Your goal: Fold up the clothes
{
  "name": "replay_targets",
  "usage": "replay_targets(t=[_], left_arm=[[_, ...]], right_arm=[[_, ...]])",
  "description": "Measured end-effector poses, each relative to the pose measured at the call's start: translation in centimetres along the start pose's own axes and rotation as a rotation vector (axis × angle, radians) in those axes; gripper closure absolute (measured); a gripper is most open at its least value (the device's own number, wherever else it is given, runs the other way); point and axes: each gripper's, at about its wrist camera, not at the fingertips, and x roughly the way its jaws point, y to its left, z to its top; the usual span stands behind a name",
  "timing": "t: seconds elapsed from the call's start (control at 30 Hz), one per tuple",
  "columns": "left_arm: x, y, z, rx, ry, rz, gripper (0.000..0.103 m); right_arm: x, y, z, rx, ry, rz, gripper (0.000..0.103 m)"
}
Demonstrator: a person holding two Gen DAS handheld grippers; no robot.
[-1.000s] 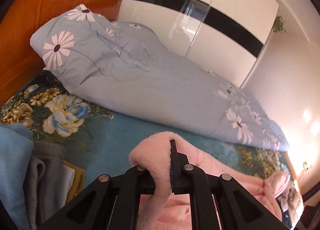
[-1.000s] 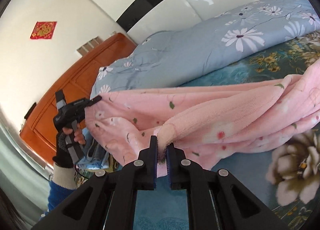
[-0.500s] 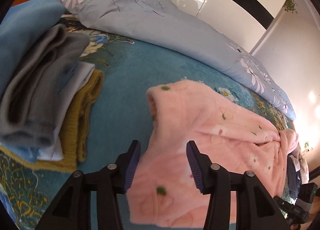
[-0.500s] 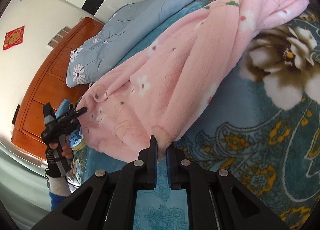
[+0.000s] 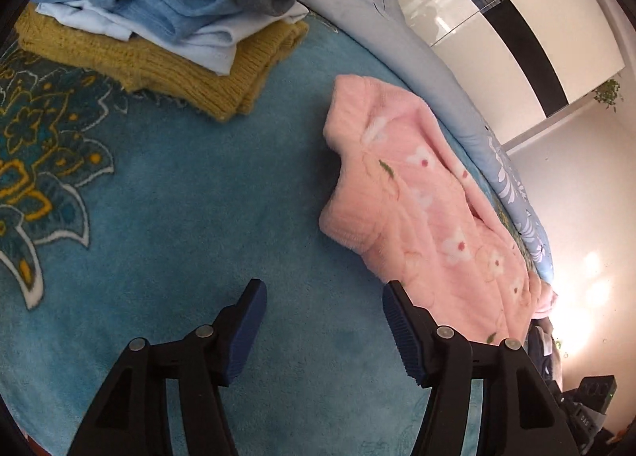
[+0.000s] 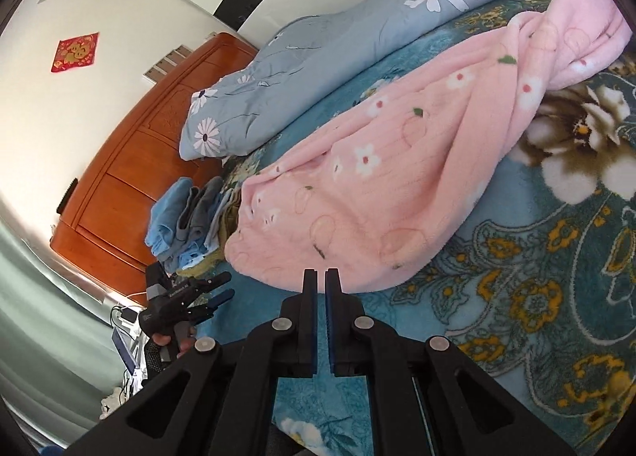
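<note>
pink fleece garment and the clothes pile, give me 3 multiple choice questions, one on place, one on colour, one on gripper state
1. Where does the pink fleece garment lie?
A. spread on the teal bedspread
B. on top of the folded stack
C. on the floor

2. What colour is the bottom item of the folded stack?
A. red
B. mustard yellow
C. black

3. How is the left gripper?
A. shut on the garment
B. shut on nothing
C. open, holding nothing

Answers:
1 A, the fleece rests flat on the bedspread beside the stack.
2 B, a mustard knit lies under the blue and grey items.
3 C, its fingers stand wide apart over bare bedspread.
</note>
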Motion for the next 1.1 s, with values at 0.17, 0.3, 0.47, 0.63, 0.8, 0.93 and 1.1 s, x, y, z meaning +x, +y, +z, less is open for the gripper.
replay_targets(t=[0.17,0.3,0.47,0.63,0.8,0.93,1.1], left_arm=[[1.1,-0.8,1.9,-0.022,-0.029,-0.004,0.041],[2.2,-2.6,2.7,0.021,-0.016,0.002,0.069],[1.5,-5.8,5.1,0.093,-0.063,-0.029,0.074],[2.0,-10.9,9.7,0.178,-0.108,-0.056,0.09],[5.4,-13.8,12.6,0.23,-0.058,-0.034,0.09],[4.4,-12.5,11.1,0.215,-0.037,-0.082,0.085],[0.6,-7.9,8.6,0.186,-0.094,-0.059,0.063]], right_arm=[[-0.1,-1.5,-0.8,0.039,0.019,-0.023,0.098],[0.3,-3.6,-0.4,0.106,0.019,-0.061,0.098],[1.9,-6.0,0.1,0.188,0.033,-0.096,0.073],[4.3,-7.0,0.8,0.241,0.041,-0.065,0.062],[5.8,-7.0,2.9,0.265,0.011,-0.048,0.061],[6.3,-7.3,3.9,0.277,0.01,-0.044,0.061],[6.5,-7.6,4.4,0.258,0.021,-0.036,0.062]])
